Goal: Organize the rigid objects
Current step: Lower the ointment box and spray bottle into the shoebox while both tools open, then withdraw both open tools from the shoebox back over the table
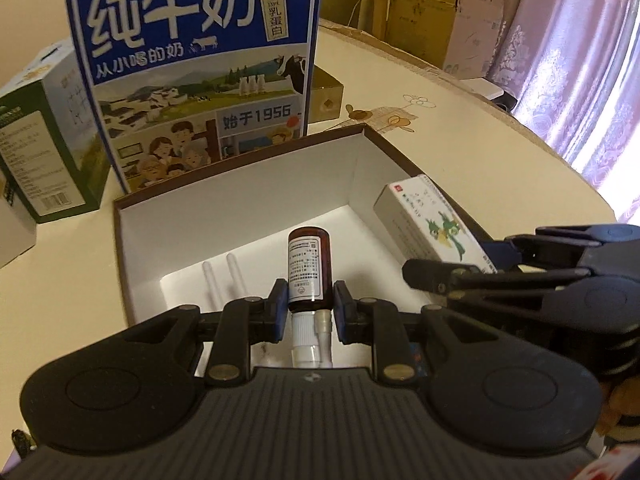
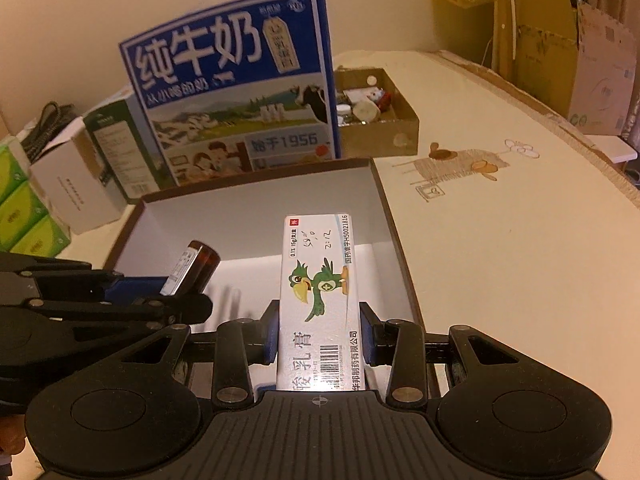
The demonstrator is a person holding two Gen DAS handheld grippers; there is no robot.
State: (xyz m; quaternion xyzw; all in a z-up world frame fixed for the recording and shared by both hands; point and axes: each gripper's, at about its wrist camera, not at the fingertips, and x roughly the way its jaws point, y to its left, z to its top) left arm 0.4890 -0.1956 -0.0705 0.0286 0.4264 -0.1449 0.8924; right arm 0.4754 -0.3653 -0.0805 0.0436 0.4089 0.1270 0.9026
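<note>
My left gripper [image 1: 310, 304] is shut on a brown spray bottle [image 1: 309, 264] with a white label and white nozzle, held over an open white-lined box [image 1: 256, 200]. My right gripper [image 2: 319, 334] is shut on a white medicine carton [image 2: 318, 288] with a green bird print, held over the same box [image 2: 256, 216]. The carton also shows in the left wrist view [image 1: 432, 220] at the box's right wall. The bottle shows in the right wrist view [image 2: 196, 268] to the left of the carton. Two white tubes [image 1: 224, 280] lie on the box floor.
A tall blue milk carton [image 1: 200, 68] stands right behind the box. A green and white carton [image 1: 44, 144] lies to its left. A brown cardboard tray [image 2: 376, 116] of small items sits behind on the right. Green tissue packs [image 2: 24, 200] are far left.
</note>
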